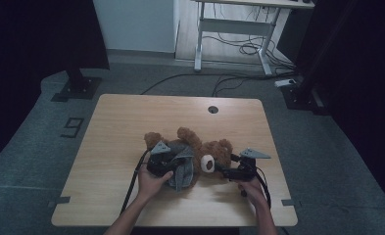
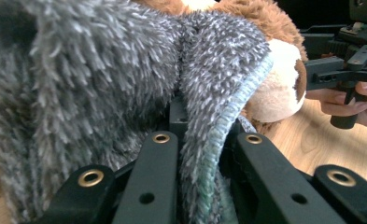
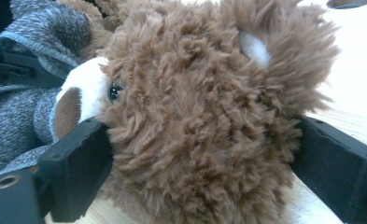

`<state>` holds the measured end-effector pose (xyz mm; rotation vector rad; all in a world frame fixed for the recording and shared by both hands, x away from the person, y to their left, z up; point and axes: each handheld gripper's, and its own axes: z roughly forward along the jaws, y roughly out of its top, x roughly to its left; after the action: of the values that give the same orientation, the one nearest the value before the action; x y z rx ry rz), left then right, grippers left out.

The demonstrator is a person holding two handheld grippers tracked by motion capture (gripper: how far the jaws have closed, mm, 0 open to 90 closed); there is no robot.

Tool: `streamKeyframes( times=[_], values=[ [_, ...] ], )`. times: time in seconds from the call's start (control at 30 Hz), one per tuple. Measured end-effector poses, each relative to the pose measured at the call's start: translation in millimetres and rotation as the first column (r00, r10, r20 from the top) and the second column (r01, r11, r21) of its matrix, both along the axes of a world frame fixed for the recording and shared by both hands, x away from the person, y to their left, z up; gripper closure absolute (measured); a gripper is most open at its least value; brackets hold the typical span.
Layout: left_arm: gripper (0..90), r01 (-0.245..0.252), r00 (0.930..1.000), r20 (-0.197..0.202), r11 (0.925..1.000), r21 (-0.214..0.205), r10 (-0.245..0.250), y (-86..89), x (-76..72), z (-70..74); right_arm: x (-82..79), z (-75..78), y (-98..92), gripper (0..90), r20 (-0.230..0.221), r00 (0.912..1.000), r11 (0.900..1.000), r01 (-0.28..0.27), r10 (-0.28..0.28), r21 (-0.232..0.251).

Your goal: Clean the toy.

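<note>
Grey jacket (image 2: 125, 79) was clenched in my left tongs (image 2: 204, 154); my right tongs (image 3: 200, 154), spread loose around the bear's head (image 3: 204, 107), risked it slipping.

My high view looks forward and down on the desk (image 1: 131, 122) from well above. Each hand-held gripper camera sits very close to the teddy bear (image 3: 195, 121), facing it from opposite sides; all three views share it.

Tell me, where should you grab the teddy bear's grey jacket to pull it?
Probably by the grey jacket's loose front edge, coming from the open front side. That stitched hem stands free of the teddy bear's body as a thin flap, so it fits between narrow jaws. The left gripper already pinches it there.
</note>
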<state>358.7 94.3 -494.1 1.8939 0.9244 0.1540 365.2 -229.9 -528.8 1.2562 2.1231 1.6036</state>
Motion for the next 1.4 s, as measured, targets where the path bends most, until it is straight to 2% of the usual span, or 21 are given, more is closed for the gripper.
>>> streamKeyframes(
  times=[0.03,0.13,0.27,0.5,0.53,0.57,0.63,0.67,0.7,0.8,0.83,0.87,0.9,0.93,1.0,1.03,1.07,1.1,1.17,1.2,1.4],
  values=[
    [82.3,0.000,1.0000,-0.002,1.0000,-0.003,0.000,0.4,-0.4,-0.7,-0.5,-0.9,0.0,15.5,0.003,0.9999,0.9998,-0.015,0.015,0.012],
    [82.3,0.002,1.0000,-0.009,0.9998,-0.021,-0.002,2.2,-1.2,-2.6,-4.2,-1.6,1.0,26.4,0.025,0.9990,0.9993,-0.038,0.038,0.004],
    [82.2,0.003,0.9999,-0.016,0.9996,-0.030,-0.003,2.7,-2.8,-3.3,-9.9,-0.2,1.5,41.8,0.031,0.9991,0.9995,-0.028,0.028,-0.015],
    [82.0,-0.002,0.9999,-0.017,0.9997,-0.022,0.002,1.2,-9.1,1.9,-15.5,-0.1,1.0,48.2,0.073,0.9966,0.9982,-0.035,0.038,-0.048],
    [81.8,-0.004,0.9998,-0.021,0.9998,-0.020,0.003,-1.4,-11.3,9.7,-17.0,0.3,0.9,48.7,0.079,0.9961,0.9978,-0.035,0.039,-0.056],
    [81.7,-0.004,0.9998,-0.021,0.9998,-0.020,0.003,-1.4,-11.3,9.7,-17.0,0.3,0.9,48.7,0.079,0.9961,0.9978,-0.035,0.039,-0.056],
    [81.6,0.009,0.9999,-0.007,0.9999,-0.010,-0.009,-7.8,-13.8,21.3,-17.9,0.4,1.3,49.3,0.086,0.9957,0.9976,-0.029,0.034,-0.062],
    [81.5,0.035,0.9993,0.016,0.9993,-0.009,-0.035,-19.3,-16.6,33.8,-18.6,0.4,1.8,49.5,0.090,0.9954,0.9976,-0.024,0.030,-0.065],
    [81.5,0.035,0.9993,0.016,0.9993,-0.009,-0.035,-19.3,-16.6,33.8,-18.6,0.4,1.8,49.5,0.090,0.9954,0.9976,-0.024,0.030,-0.065],
    [81.4,0.076,0.9958,0.051,0.9971,0.009,-0.076,-44.3,-17.5,49.9,-20.0,0.8,2.8,49.4,0.100,0.9947,0.9971,-0.017,0.025,-0.074],
    [81.4,0.089,0.9945,0.054,0.9960,0.013,-0.089,-54.1,-16.8,53.6,-21.2,0.7,3.5,49.5,0.105,0.9942,0.9971,-0.013,0.021,-0.075],
    [81.2,0.112,0.9921,0.054,0.9933,0.027,-0.113,-74.8,-14.2,56.9,-22.0,0.7,3.7,49.4,0.104,0.9944,0.9970,-0.011,0.019,-0.076],
    [81.2,0.120,0.9912,0.051,0.9920,0.038,-0.122,-85.1,-12.1,56.3,-22.5,0.6,4.0,49.4,0.107,0.9941,0.9970,-0.009,0.017,-0.077],
    [81.1,0.120,0.9912,0.051,0.9920,0.038,-0.122,-85.1,-12.1,56.3,-22.5,0.6,4.0,49.4,0.107,0.9941,0.9970,-0.009,0.017,-0.077],
    [81.1,0.126,0.9911,0.035,0.9903,0.058,-0.128,-103.2,-7.1,50.7,-23.0,0.5,4.0,49.4,0.111,0.9937,0.9969,-0.006,0.015,-0.079],
    [81.1,0.123,0.9917,0.029,0.9899,0.071,-0.125,-110.3,-4.1,46.1,-23.2,0.3,4.0,49.4,0.113,0.9935,0.9968,-0.005,0.014,-0.080],
    [80.9,0.111,0.9936,0.012,0.9906,0.080,-0.112,-117.7,1.9,35.0,-23.5,0.1,3.9,49.6,0.117,0.9931,0.9965,-0.003,0.013,-0.083],
    [81.1,0.111,0.9936,0.012,0.9906,0.080,-0.112,-117.7,1.9,35.0,-23.5,0.1,3.9,49.6,0.117,0.9931,0.9965,-0.003,0.013,-0.083],
    [81.2,0.106,0.9944,0.001,0.9937,0.036,-0.106,-115.1,5.0,28.4,-23.6,-0.7,3.4,50.3,0.113,0.9936,0.9956,0.006,0.005,-0.093],
    [81.3,0.100,0.9950,0.009,0.9948,0.020,-0.100,-109.8,4.6,26.9,-23.3,-1.8,1.7,50.5,0.111,0.9938,0.9964,0.001,0.009,-0.084],
    [81.1,0.065,0.9975,0.027,0.9979,0.003,-0.065,-89.8,1.1,27.9,-23.3,-2.0,1.6,50.5,0.114,0.9935,0.9969,-0.002,0.011,-0.079]
  ],
)
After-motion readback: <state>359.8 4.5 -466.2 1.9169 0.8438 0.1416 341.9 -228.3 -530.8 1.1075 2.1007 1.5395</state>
